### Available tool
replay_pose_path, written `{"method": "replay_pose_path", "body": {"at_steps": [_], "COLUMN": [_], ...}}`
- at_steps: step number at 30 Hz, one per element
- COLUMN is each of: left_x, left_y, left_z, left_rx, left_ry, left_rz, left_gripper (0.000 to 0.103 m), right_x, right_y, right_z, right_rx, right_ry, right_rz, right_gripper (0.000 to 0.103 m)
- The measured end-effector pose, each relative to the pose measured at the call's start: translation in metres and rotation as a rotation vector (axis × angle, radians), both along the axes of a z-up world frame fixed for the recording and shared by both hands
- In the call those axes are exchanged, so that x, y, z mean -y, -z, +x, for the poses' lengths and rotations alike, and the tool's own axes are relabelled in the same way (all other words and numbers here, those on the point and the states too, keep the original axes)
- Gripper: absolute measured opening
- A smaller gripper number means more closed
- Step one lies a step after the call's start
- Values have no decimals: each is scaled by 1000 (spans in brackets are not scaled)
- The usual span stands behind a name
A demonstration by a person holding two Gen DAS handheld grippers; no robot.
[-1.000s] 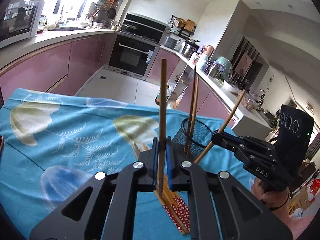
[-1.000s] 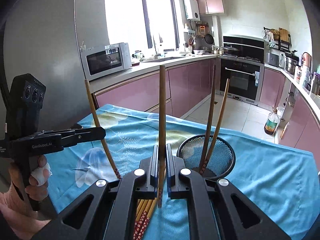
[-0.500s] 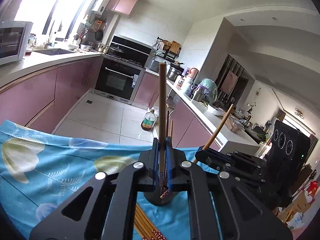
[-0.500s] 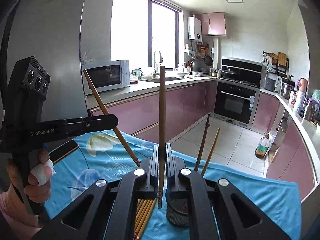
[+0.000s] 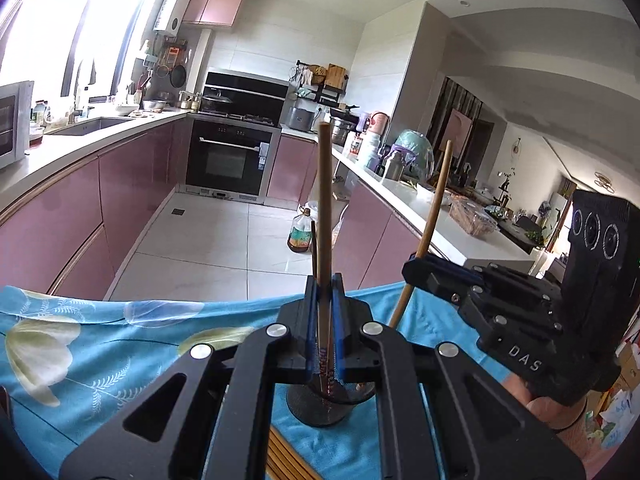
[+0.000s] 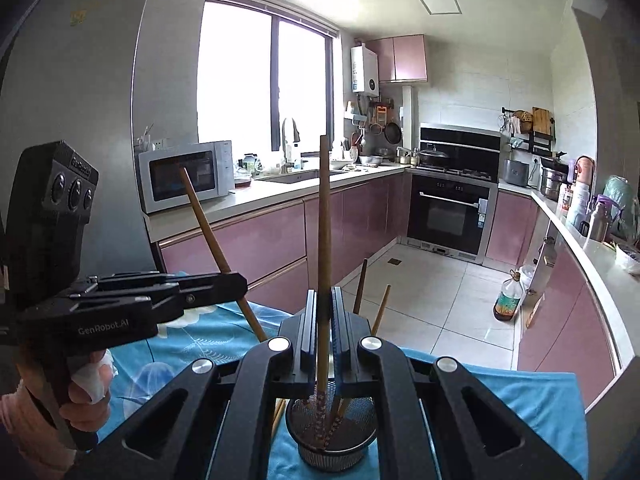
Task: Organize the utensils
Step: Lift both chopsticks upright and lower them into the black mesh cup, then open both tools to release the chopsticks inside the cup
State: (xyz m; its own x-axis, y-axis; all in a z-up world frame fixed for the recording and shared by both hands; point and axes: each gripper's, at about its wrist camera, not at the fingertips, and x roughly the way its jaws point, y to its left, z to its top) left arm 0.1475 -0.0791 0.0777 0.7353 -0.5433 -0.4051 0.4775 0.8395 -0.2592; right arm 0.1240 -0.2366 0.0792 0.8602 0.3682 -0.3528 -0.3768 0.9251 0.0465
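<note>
Here, blue floral tablecloth (image 5: 100,344), pink kitchen cabinets (image 6: 260,244).

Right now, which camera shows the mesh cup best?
The right wrist view: the mesh cup shows its rim, inside and chopstick tips. In the left wrist view the mesh cup is mostly hidden behind the tool.

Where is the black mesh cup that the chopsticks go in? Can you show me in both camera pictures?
Left wrist view: the mesh cup sits at bottom centre, just below the left gripper.
Right wrist view: the cup sits at bottom centre, under the right gripper.
Shared landmark: the black oven.
</note>
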Motion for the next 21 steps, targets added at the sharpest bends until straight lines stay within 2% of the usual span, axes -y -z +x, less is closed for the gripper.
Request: {"method": "replay_pose_path", "body": {"at_steps": [4,11,16,21], "left_x": [9,24,31,32], "left_y": [11,35,52,69], "left_z": [10,20,35,54], "left_rx": [-32,-91,-151,-204], "left_ry": [14,44,70,72], "left_rz": [38,124,143,146], "left_gripper": [8,8,8,8], "right_x": [-1,-3,-3,-4], "right_y": [6,37,53,65], "right_z": [8,24,35,46], "right_rx": [-17,-152,-233,-274], "right_ry": [15,26,26,30], "right_rz": [-10,-62,-81,-82], "right_gripper": [5,6,6,6]}}
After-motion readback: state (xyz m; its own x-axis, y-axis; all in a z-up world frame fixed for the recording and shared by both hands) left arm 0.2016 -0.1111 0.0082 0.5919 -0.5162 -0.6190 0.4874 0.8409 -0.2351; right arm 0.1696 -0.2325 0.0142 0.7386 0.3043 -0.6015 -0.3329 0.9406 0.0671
